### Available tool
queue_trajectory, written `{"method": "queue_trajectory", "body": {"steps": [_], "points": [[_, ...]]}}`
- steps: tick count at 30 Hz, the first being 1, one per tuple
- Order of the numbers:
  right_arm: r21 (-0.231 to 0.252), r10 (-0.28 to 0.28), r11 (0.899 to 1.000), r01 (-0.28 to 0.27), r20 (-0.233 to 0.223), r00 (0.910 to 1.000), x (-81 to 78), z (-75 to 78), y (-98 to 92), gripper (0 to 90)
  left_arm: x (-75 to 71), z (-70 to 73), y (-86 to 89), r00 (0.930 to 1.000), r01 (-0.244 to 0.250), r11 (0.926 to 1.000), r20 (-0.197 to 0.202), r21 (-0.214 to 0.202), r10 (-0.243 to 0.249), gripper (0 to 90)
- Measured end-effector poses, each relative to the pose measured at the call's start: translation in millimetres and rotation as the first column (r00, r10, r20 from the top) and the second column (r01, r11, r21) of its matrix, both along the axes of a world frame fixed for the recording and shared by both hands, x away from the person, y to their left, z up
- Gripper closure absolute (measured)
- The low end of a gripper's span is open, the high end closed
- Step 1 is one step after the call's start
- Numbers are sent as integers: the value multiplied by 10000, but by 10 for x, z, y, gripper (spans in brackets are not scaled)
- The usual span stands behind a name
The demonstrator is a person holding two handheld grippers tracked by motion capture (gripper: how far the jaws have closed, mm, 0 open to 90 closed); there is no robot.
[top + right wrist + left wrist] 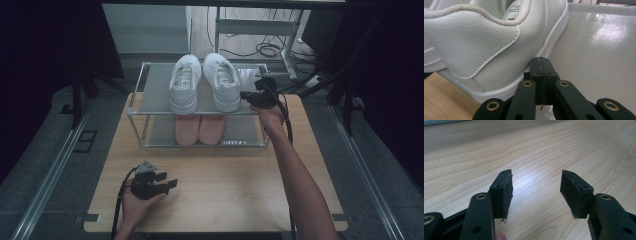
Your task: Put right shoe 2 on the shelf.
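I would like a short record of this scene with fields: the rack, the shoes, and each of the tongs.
rack: two-shelf rack at the far side of the wooden table
top shelf: pair of white sneakers, heels toward the person
lower shelf: pink pair
right tongs: shut, nothing between them, tips at the sole edge of the right white sneaker
left tongs: open, empty, low over the table near the person
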State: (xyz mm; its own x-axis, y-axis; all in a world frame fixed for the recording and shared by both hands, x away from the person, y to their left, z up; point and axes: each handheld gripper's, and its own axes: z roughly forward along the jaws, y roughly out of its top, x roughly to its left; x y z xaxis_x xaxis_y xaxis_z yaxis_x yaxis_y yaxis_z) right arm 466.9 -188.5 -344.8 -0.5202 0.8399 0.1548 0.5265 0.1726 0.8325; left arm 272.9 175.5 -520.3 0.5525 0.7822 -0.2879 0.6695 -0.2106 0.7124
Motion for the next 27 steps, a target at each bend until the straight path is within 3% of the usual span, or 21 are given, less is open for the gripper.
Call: {"method": "queue_trajectory", "body": {"steps": [11, 18, 27], "points": [[93, 749, 9971, -750, 76, 9972, -72, 21, 209, 900, 2, 1, 12, 10000, -76, 10000, 4, -37, 76, 440], [81, 661, 9978, -662, 55, 9978, -90, 33, 256, 900, 6, -10, 0, 10000, -19, 10000, -40, -17, 19, 440], [146, 1037, 9945, -1038, 80, 9946, -127, 31, 367, 900, 6, -7, -6, 10000, -10, 10000, -21, -35, 10, 441]]}}
